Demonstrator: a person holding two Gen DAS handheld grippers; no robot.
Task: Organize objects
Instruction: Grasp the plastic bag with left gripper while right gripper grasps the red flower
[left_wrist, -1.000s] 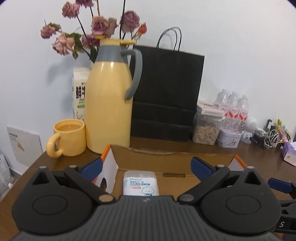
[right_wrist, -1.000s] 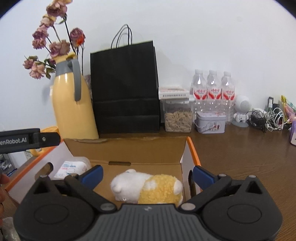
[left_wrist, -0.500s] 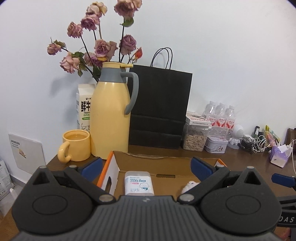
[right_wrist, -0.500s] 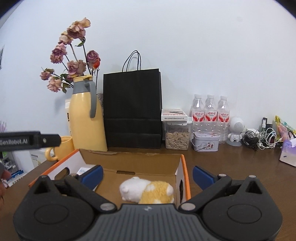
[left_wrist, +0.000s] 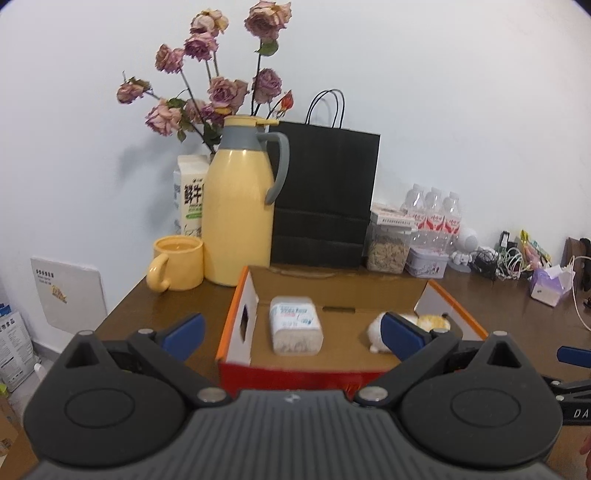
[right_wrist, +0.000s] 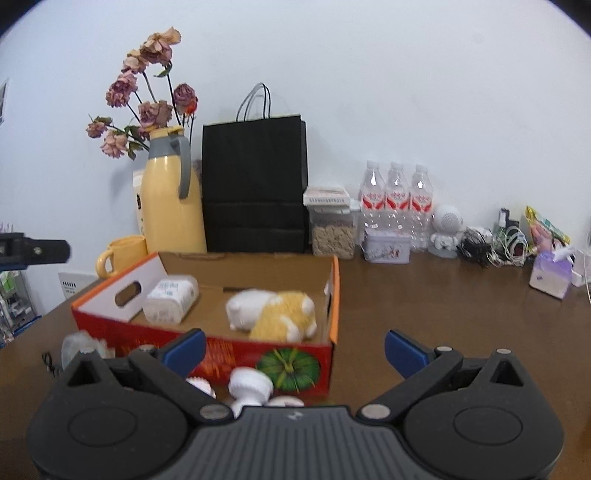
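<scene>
An open cardboard box (left_wrist: 236, 317) (right_wrist: 334, 295) with orange rims and a red front sits on the brown table. Inside lie a clear tub of cotton swabs (left_wrist: 294, 325) (right_wrist: 170, 298) at the left and a white-and-yellow plush hamster (right_wrist: 273, 314) (left_wrist: 432, 322) at the right. My left gripper (left_wrist: 291, 332) is open, above and in front of the box. My right gripper (right_wrist: 295, 349) is open too, before the box's front wall. White round objects (right_wrist: 251, 387) lie on the table just under the right gripper, and a clear crumpled item (right_wrist: 79, 343) lies at the left.
Along the wall stand a yellow jug (left_wrist: 240, 214) with dried roses, a milk carton (left_wrist: 188, 199), a yellow mug (left_wrist: 177, 262), a black paper bag (left_wrist: 325, 195), a snack jar (right_wrist: 332, 229), a tin (right_wrist: 386, 249), water bottles (right_wrist: 395, 203), cables (right_wrist: 491, 247) and a tissue pack (right_wrist: 550, 273).
Both grippers have pulled back and risen away from the box. The box's red front wall and the white objects before it have come into view.
</scene>
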